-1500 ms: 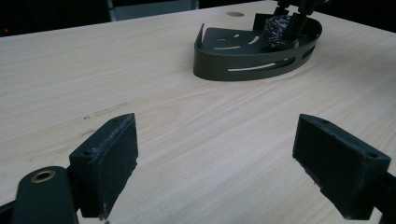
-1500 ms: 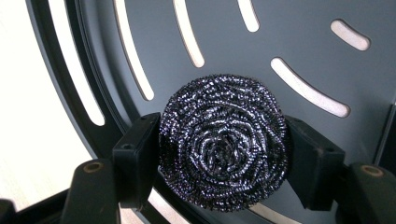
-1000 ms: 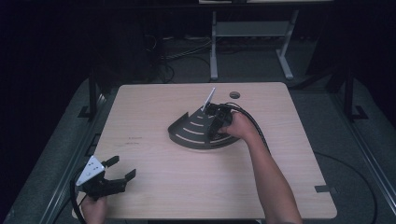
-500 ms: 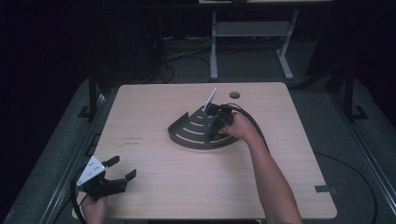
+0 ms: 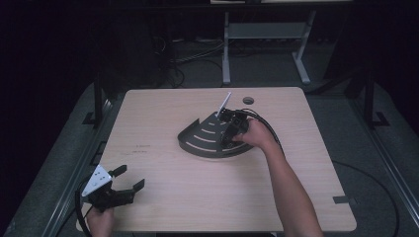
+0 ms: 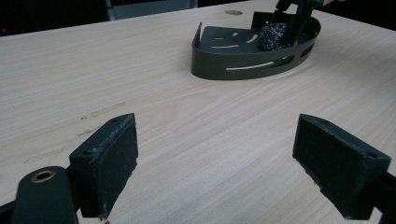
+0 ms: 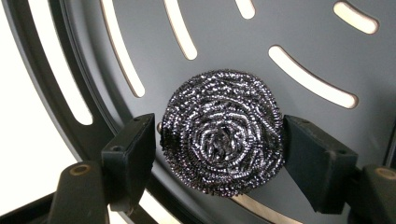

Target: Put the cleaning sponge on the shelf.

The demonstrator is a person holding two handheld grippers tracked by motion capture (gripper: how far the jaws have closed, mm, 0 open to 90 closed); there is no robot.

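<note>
Dark room around a pale wood-grain desk; a metal stand and loose cables on the floor occupy the upper part of the high view, beyond the desk's far edge.

Right gripper — at centre of the high view, over a dark grey slotted tray, quarter-round in outline with a low rim. In the right gripper view a steel wool scourer, a round coil of shiny wire, sits squarely between the jaws at frame centre. Left pad touches the coil's edge; right pad is at its other edge, contact there looks just made or nearly so. Jaws roughly as wide apart as the scourer itself, closed onto it. Scourer rests on the tray floor, with slots in the upper part of the frame and the curved rim running down the left side. In the left gripper view the same scourer shows at upper right, inside the tray near its back wall, with the right gripper's jaws coming down on it.

Left gripper — lower left of the high view, near the desk's front-left corner, well apart from the tray. Jaws spread wide, nothing between them; bare desk shows between the pads in the left gripper view.

Small round hole in the desk just behind the tray. No readable brands, labels or writing on anything; faint dark marks on the desk at centre left are illegible.
</note>
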